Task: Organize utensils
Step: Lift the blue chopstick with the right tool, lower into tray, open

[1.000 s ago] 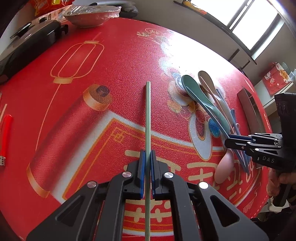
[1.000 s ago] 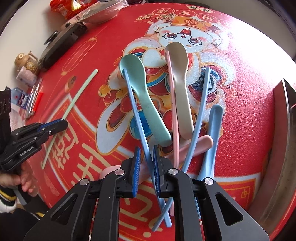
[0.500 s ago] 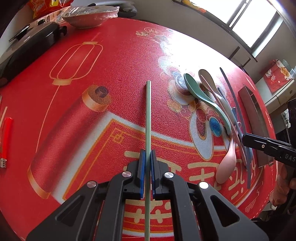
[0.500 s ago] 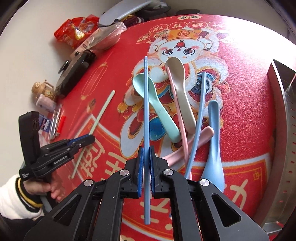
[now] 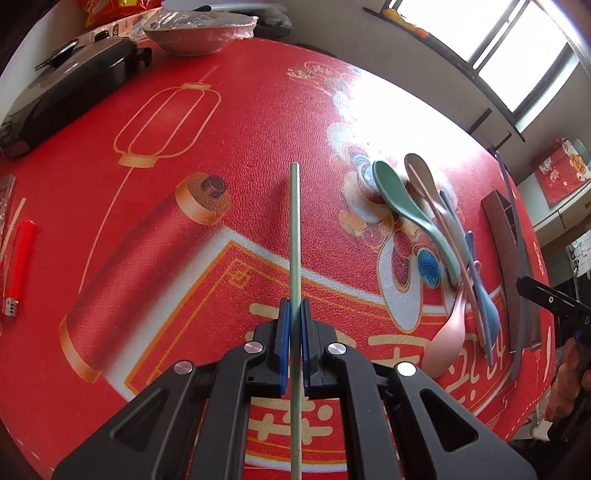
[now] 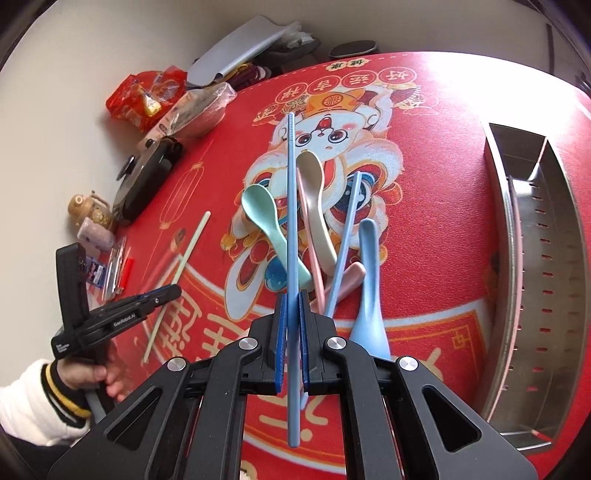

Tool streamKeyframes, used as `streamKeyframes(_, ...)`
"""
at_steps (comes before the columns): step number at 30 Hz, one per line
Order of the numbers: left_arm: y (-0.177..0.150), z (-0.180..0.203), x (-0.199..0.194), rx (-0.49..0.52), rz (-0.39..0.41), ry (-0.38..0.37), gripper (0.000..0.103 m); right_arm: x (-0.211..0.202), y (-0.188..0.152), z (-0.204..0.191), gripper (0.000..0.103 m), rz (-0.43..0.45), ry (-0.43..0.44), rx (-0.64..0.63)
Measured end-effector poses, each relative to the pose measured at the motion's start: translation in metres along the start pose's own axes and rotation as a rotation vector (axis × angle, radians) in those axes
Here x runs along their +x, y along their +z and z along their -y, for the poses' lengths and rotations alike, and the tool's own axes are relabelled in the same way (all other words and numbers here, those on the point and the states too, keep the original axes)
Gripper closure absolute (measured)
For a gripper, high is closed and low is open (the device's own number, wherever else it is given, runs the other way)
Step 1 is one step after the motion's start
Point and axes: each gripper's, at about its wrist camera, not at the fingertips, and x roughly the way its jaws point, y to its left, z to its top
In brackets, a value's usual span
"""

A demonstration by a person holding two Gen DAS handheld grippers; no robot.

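Observation:
My left gripper (image 5: pixel 294 314) is shut on a pale green chopstick (image 5: pixel 294 236) that points forward, low over the red mat. My right gripper (image 6: pixel 291 306) is shut on a blue chopstick (image 6: pixel 290 206) and holds it well above the mat. Below it lies a pile of utensils: a green spoon (image 6: pixel 264 214), a beige spoon (image 6: pixel 314 199), a pink spoon (image 6: pixel 351 278), a light blue spoon (image 6: pixel 367 280), a second blue chopstick (image 6: pixel 345 236) and a pink chopstick (image 6: pixel 312 240). The steel utensil tray (image 6: pixel 543 280) stands at the right.
A black lidded pan (image 5: pixel 70 85) and a wrapped bowl (image 5: pixel 199 33) stand at the far left edge. A red lighter (image 5: pixel 20 258) lies at the left. Snack bags (image 6: pixel 144 96) and small jars (image 6: pixel 92 218) sit along the wall.
My right gripper closed on the blue chopstick and lifted it up out of the pile, moving back and higher. My left gripper still holds the green chopstick in about the same place.

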Motion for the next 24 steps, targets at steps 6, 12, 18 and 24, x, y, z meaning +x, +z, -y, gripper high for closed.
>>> streamKeyframes(6,0.011,0.019,-0.029,-0.009,0.088,-0.012,0.098,-0.026,0.000,0.025,0.097,0.053,0.002,0.048)
streamKeyframes(12,0.018,0.058,-0.044,-0.007,0.138,-0.068,0.098,-0.052,0.000,0.059,0.097,0.106,-0.018,0.101)
streamKeyframes(18,0.020,0.105,-0.045,0.025,0.159,-0.114,0.098,-0.073,-0.001,0.094,0.097,0.143,-0.096,0.125)
streamKeyframes(24,0.010,0.133,-0.047,0.025,0.164,-0.134,0.098,-0.070,-0.003,0.128,0.097,0.126,-0.164,0.201)
